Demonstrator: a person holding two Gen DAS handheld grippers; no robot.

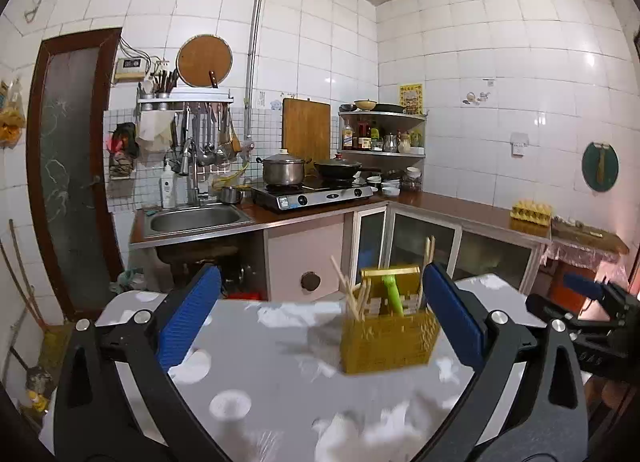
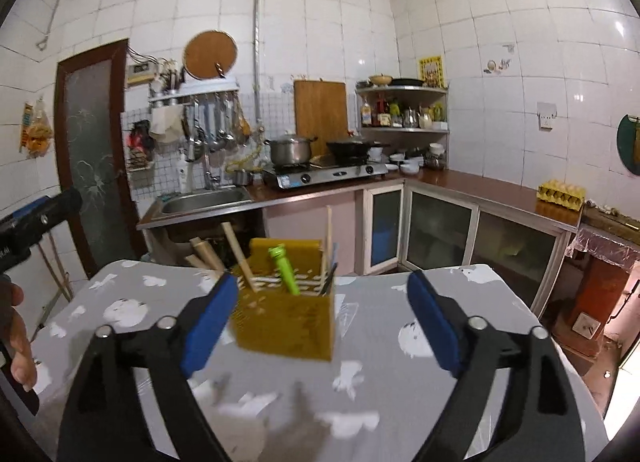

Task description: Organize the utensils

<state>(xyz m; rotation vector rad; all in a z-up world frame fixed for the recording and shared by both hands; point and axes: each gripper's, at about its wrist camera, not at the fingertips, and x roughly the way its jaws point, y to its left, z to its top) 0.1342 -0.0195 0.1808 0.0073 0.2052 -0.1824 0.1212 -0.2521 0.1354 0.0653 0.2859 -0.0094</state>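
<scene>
A yellow slotted utensil holder (image 1: 386, 338) stands on the grey patterned table (image 1: 272, 358). It holds wooden chopsticks (image 1: 350, 294) and a green-handled utensil (image 1: 394, 296). My left gripper (image 1: 320, 318) is open and empty, with the holder just inside its right blue finger (image 1: 454, 318). In the right wrist view the holder (image 2: 286, 326) stands beside the left blue finger (image 2: 208, 326) of my right gripper (image 2: 320, 326), which is open and empty. Chopsticks (image 2: 240, 258) and the green utensil (image 2: 286, 268) stick out of the holder's top.
Behind the table are a sink (image 1: 196, 219), a gas stove (image 1: 316, 193) with a pot and a wok, and a corner counter with an egg tray (image 1: 532, 211). The right gripper shows at the right edge of the left wrist view (image 1: 592, 314).
</scene>
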